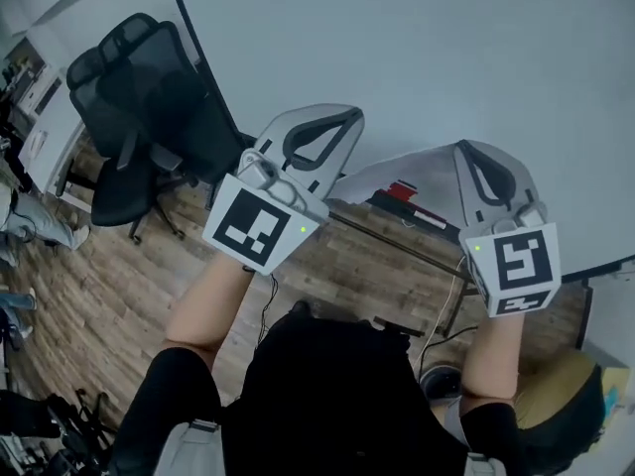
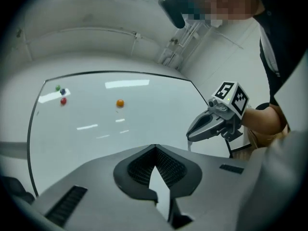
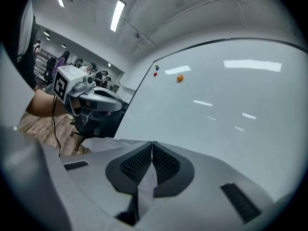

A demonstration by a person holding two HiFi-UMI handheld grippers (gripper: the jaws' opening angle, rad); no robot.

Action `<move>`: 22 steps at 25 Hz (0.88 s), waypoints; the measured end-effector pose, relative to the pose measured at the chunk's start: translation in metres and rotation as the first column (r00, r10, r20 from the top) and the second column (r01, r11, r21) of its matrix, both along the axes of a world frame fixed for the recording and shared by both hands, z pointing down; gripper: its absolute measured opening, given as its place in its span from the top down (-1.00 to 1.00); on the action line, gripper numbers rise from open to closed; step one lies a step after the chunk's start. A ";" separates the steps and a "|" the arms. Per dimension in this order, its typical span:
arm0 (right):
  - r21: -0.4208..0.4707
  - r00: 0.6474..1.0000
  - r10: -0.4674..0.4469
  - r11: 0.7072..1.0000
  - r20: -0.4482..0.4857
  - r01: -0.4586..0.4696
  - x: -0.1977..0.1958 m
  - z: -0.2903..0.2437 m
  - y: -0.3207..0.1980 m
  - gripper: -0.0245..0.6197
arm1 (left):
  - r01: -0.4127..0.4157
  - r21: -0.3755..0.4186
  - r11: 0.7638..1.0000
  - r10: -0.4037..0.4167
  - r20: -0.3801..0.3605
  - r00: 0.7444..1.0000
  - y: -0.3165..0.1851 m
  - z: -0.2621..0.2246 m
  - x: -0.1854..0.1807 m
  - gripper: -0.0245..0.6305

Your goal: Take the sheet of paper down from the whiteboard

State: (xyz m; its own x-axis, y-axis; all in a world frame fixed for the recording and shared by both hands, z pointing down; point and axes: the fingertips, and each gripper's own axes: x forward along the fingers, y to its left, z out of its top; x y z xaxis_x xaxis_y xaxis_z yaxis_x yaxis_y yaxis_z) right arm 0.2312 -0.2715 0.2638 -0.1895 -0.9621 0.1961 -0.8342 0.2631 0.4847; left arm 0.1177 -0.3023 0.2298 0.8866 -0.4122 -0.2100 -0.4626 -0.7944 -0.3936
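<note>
**Paper off the board, pinched in the right fingers**

We see only one holder: the ledge (image 1: 382, 204) under the whiteboard (image 1: 446, 58), just above centre in the head view. It carries a small red item (image 1: 402, 188) that we cannot make out.

The paper (image 3: 94, 146) is clear of the board. In the right gripper view it comes out of the right gripper (image 3: 152, 142) and spreads toward the lower left of the frame. The fingers there are clenched on it, with a creased strip showing between the mesh pads. In the head view the sheet lies pale at centre, between the two grippers and in front of the ledge.

The left gripper (image 2: 154, 147) has its fingers pressed together at the tips. A pale wedge shows behind the tips. We cannot tell whether it is paper or the board beyond.

Both forearms rise from the bottom of the head view, bare below black sleeves. The left arm (image 1: 208, 305) is left of centre and the right arm (image 1: 491, 355) is at lower right. The marker cubes face the camera and both grippers point toward the board.

Four magnets stay at the board's upper left in the left gripper view: green (image 2: 57, 87), blue (image 2: 62, 91), red (image 2: 63, 100) and orange (image 2: 120, 103). A black chair (image 1: 139, 97) stands at the upper left of the head view on a wood floor (image 1: 99, 305).
</note>
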 end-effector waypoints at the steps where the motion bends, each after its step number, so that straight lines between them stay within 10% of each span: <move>1: -0.020 1.000 0.001 1.000 0.011 -0.001 0.000 0.016 0.003 0.87 | -0.019 -0.048 0.999 0.019 -0.006 1.000 0.004 0.018 -0.003 0.89; 6: -0.136 0.996 0.013 0.991 0.086 -0.001 0.004 0.108 0.027 0.87 | -0.061 -0.281 0.958 0.063 -0.004 0.998 0.030 0.099 -0.021 0.89; 12: -0.123 0.978 -0.103 0.984 0.180 0.126 -0.015 0.191 0.059 0.87 | -0.086 -0.509 0.856 0.104 0.007 0.995 0.057 0.198 -0.029 0.89; 22: -0.278 0.935 -0.064 0.946 0.348 0.168 -0.027 0.321 0.103 0.87 | -0.081 -0.699 0.711 0.128 0.015 0.992 0.089 0.298 -0.041 0.89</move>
